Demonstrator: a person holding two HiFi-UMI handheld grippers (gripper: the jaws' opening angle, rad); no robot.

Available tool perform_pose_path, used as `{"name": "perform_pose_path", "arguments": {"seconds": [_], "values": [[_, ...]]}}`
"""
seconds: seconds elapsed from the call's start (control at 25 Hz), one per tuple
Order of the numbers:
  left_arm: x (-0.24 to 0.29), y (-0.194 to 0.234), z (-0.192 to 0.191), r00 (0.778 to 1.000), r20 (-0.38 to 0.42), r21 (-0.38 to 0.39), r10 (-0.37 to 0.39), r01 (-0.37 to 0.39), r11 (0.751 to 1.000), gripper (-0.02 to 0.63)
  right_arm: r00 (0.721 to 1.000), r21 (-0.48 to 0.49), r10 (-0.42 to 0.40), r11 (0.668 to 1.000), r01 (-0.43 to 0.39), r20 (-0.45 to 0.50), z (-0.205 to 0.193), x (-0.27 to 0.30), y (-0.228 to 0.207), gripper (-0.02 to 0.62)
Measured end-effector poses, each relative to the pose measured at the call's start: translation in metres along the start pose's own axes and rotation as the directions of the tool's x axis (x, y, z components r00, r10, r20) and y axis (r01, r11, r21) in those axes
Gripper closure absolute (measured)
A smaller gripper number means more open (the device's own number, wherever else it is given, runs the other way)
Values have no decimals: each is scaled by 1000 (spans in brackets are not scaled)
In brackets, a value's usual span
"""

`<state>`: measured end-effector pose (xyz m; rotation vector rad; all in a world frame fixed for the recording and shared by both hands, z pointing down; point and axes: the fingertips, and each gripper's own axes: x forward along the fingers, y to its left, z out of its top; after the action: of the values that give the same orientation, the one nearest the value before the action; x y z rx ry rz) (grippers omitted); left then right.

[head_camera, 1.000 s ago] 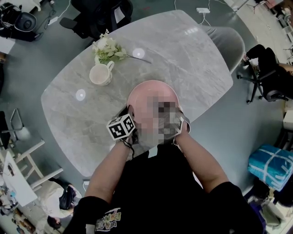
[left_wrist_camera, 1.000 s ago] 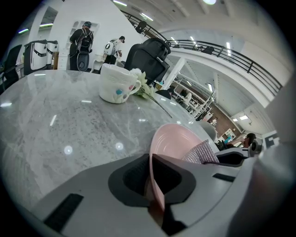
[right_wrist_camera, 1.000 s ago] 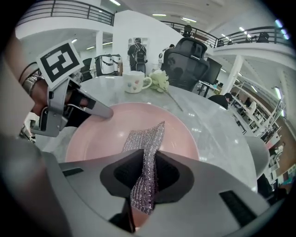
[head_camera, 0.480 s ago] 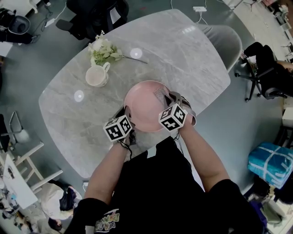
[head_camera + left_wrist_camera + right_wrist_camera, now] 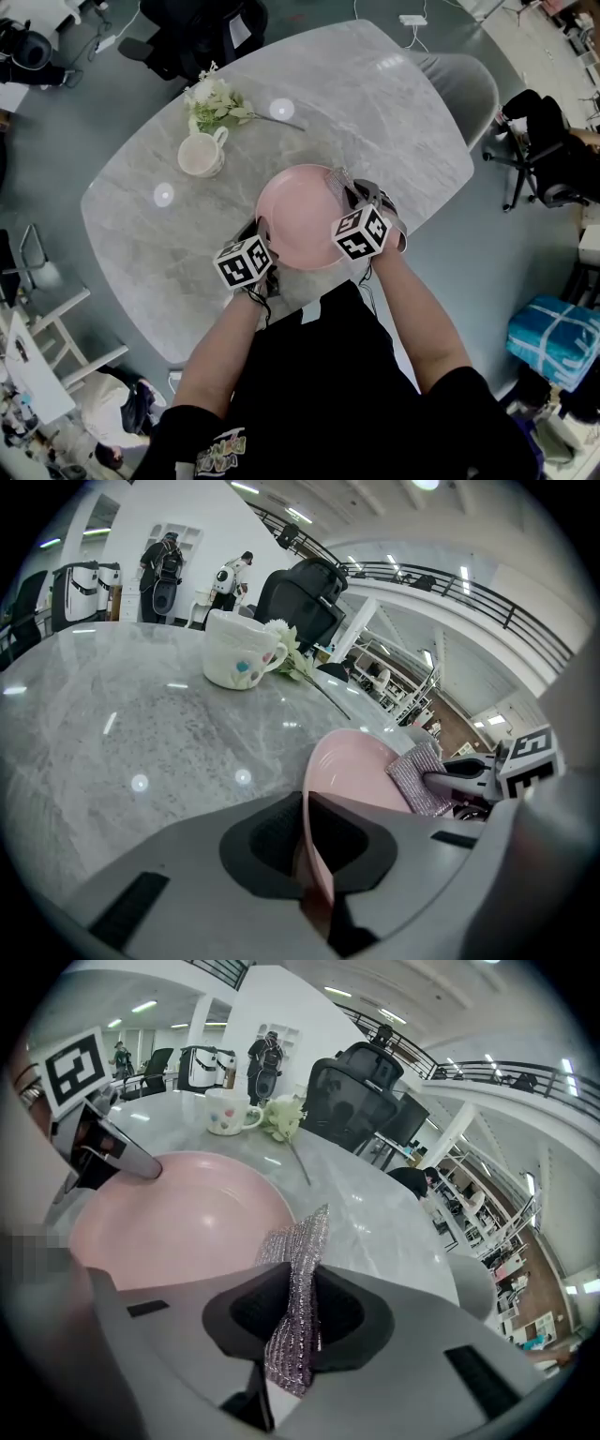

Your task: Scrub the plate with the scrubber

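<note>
The pink plate (image 5: 298, 217) sits over the near edge of the grey marble table (image 5: 403, 112), directly in front of the person. The left gripper (image 5: 309, 855) has its jaws closed tight on the plate's near-left rim. In that gripper's view the plate runs away from the jaws nearly edge-on, so its underside is hidden and it is unclear whether it rests on the table.

The right gripper (image 5: 291, 1326) clamps the scrubber (image 5: 298, 1274), a silvery-lilac mesh pad. The pad's free end sticks out past the jaws at the plate's right side. No view shows clearly whether the pad touches the plate's surface.

In the head view the two marker cubes cover both grippers' jaws and parts of the plate's near rim. The person's black-clad torso and forearms hide the table edge below.

Farther back on the table stands a white mug (image 5: 203, 153), and just behind it lies a sprig of white flowers (image 5: 220, 101) with a long stem. Both are well apart from the plate.

A pale grey chair (image 5: 469, 84) stands at the table's right end, and a black office chair (image 5: 202, 28) at its far side is cut off by the frame.
</note>
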<state>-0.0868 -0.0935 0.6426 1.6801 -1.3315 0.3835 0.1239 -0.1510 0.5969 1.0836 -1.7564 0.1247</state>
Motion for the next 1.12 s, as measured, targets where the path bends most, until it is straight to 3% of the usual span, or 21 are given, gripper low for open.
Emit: {"name": "perform_pose_path", "arguments": {"seconds": [0.44,0.8,1.12], "values": [[0,0,1,1000,7,-16,-2,2,1000,577,996,180,-18,984,3,82,10,-17,-10,518],[1,1,1,1000,13,-26,-1,2,1000,577,980,384,141,905,-185,140,16,-36,42,518],[1,2,1,1000,21,-36,4,-4,999,577,937,400,291,848,-347,194,36,-51,112,520]]}}
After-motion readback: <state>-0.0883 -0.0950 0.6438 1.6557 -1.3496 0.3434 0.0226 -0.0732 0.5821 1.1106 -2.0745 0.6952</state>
